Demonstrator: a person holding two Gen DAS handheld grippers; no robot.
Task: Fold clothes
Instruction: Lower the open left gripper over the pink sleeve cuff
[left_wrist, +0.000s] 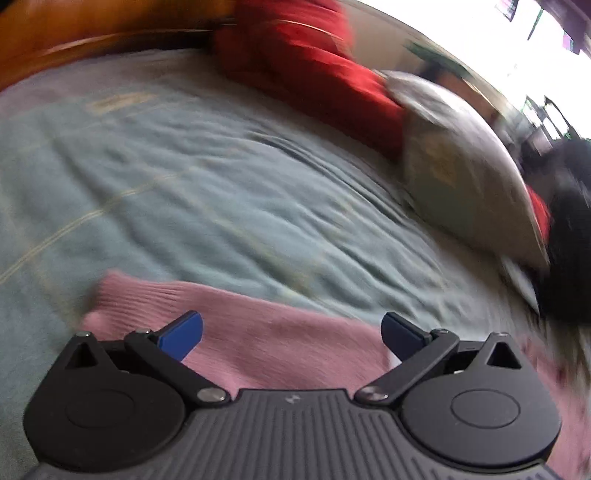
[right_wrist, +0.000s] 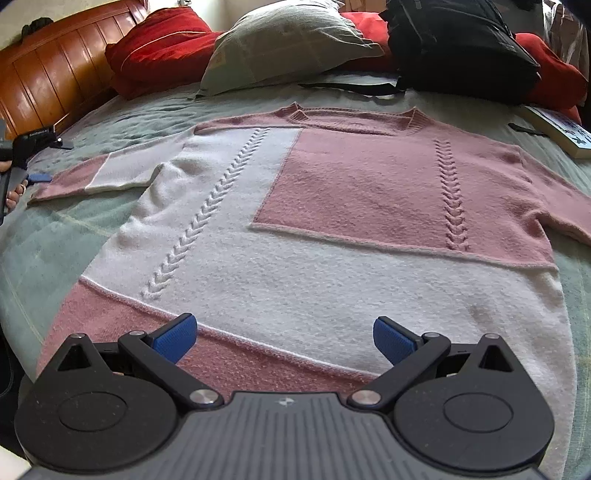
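Inspecting, we found the pink-and-white knitted sweater (right_wrist: 295, 221) spread flat on the bed (right_wrist: 55, 240); soft, limp, best gripped at sleeve cuff or hem. Left gripper (left_wrist: 291, 334) and right gripper (right_wrist: 284, 338) gaped wide, empty.

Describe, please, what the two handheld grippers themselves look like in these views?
Both look alike. The left gripper and the right gripper each have a dark grey ribbed body with a small pale emblem, two round black housings with triangular cut-outs, and black link arms on silver pivot screws. The fingers end in blue textured pads. No cables or sleeves are visible.
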